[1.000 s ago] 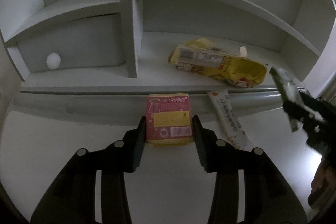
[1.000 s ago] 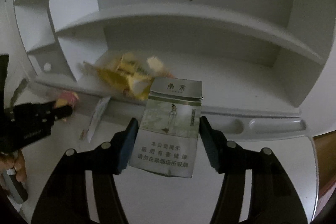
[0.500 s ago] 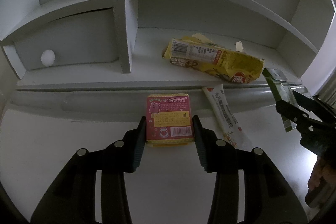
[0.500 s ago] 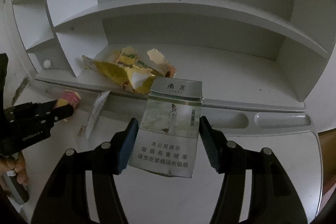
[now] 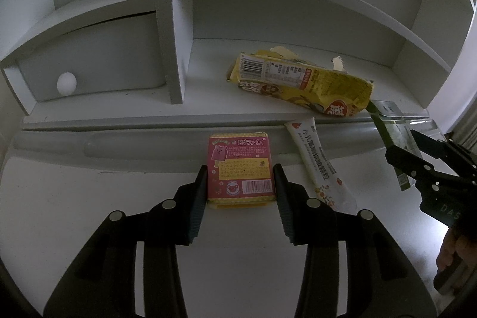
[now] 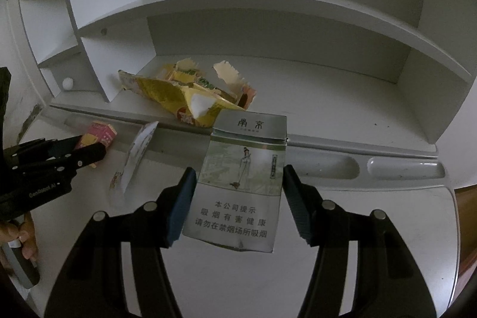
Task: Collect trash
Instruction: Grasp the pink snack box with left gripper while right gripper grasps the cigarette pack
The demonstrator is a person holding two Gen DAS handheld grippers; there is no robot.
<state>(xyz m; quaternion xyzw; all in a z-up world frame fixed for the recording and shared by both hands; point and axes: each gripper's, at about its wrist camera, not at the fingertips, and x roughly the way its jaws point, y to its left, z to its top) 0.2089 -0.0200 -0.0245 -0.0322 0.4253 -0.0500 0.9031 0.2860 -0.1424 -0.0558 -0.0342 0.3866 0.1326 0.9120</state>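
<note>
Both claws already carry trash: the pink snack box (image 5: 241, 169) sits pinched between the jaws of the left gripper (image 5: 240, 192), its long axis running along the fingers toward twelve o'clock, and the cigarette pack (image 6: 242, 181) is clamped the same way in the right gripper (image 6: 238, 200), lid end pointing away toward the shelf. What is left lies ahead on the white desk (image 5: 74, 213). The long white sachet (image 5: 319, 166) lies flat at about two o'clock from the left claw, just beside it, its length slanting from eleven to five. The torn yellow wrapper (image 5: 301, 82) lies farther off at one o'clock on the lowest shelf (image 5: 208, 106), stretched roughly ten to four. From the right claw the sachet lies at ten o'clock, so it falls between the two hands, seemingly nearer the left. With both claws full, I judge that neither can take it before unloading.
</note>
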